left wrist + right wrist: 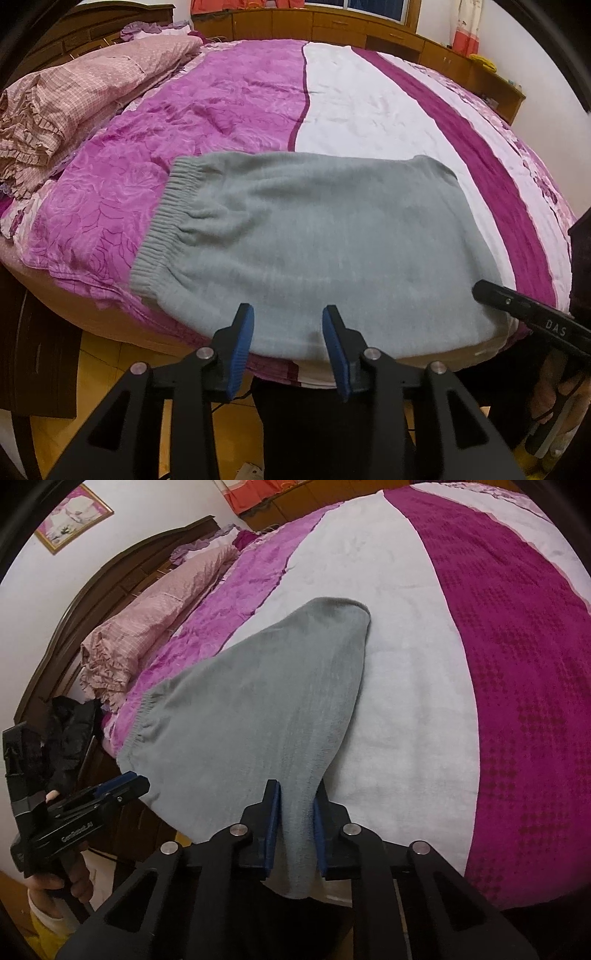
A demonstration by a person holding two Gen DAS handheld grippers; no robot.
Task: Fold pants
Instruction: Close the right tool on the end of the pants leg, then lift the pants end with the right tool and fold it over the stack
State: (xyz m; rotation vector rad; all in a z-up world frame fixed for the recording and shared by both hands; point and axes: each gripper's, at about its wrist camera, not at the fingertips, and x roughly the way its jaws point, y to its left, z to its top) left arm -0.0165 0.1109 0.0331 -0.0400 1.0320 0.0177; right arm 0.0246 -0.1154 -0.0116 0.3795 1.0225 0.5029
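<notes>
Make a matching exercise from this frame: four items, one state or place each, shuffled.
Items:
1. left gripper
2. right gripper
3. grey pants
4. pink checked quilt

States:
A. bunched near the headboard
B. clamped on fabric
C. open, holding nothing
D. spread on the bedspread, waistband showing

Pairs: 1-C, 2-B, 3-D, 4-A

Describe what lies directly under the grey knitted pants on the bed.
The grey knitted pants rest on a purple-and-white patterned bedspread: their ribbed waistband end on the purple part, the rest on the white band. The bedspread beneath the cloth is covered, so anything there cannot be seen.
</notes>
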